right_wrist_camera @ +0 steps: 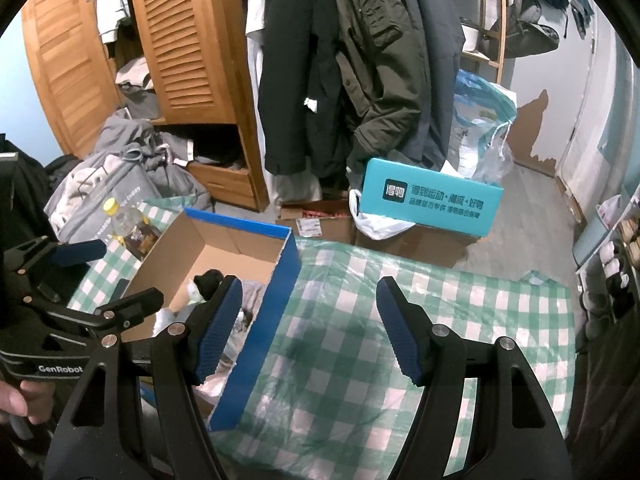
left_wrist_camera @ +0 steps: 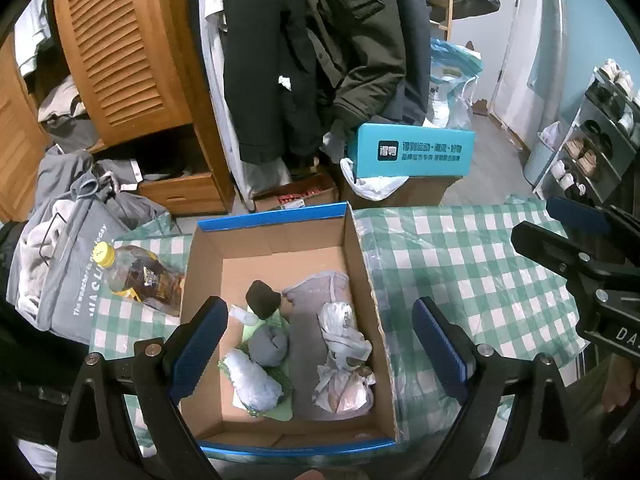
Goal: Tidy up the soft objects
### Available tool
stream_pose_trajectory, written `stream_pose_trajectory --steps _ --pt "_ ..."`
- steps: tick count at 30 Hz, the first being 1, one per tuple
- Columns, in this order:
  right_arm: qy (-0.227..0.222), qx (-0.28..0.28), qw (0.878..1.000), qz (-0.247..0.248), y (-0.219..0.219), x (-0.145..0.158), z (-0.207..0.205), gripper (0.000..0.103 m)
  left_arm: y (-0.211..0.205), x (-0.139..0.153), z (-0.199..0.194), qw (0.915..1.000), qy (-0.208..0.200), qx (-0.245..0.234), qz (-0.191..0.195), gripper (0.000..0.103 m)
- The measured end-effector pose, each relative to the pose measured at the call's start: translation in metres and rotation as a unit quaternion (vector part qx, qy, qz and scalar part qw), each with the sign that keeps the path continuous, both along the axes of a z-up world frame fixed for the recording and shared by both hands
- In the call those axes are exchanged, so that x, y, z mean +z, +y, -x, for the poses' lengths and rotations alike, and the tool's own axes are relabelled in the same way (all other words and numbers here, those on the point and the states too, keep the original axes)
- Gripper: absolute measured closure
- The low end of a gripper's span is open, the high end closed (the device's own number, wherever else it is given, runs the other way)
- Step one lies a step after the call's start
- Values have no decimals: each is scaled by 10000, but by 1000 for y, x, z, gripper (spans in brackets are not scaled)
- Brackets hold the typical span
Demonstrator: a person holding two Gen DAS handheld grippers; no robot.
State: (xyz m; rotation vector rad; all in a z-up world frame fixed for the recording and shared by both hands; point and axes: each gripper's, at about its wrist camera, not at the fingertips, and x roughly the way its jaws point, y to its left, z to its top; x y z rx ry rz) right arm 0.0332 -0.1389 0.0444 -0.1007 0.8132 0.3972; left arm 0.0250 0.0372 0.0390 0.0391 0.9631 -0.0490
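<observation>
So the checked counter (left_wrist_camera: 460,280) carries a blue-edged cardboard box (left_wrist_camera: 360,264), and the soft stuff sits inside it: grey cloth (left_wrist_camera: 310,320), rolled socks (left_wrist_camera: 268,342), crumpled bags (left_wrist_camera: 344,392). I've got the left gripper (left_wrist_camera: 320,354) over the box and the right gripper (right_wrist_camera: 310,330) over bare counter, both with fingers open and empty. Looks mostly sorted. From the right view, the box wall hides most of it.

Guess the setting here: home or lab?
Most likely a home bedroom or closet corner. Coats hang on a rack beside a wooden louvred wardrobe, a shoe rack lines the wall, and the cardboard box sits on a checked tablecloth.
</observation>
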Motion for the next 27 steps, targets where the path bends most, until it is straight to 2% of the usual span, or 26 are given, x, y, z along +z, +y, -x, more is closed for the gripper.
stream_pose_trajectory --steps 27 --pt "10 5 10000 2 4 0 2 34 -3 -5 2 10000 62 -12 -7 8"
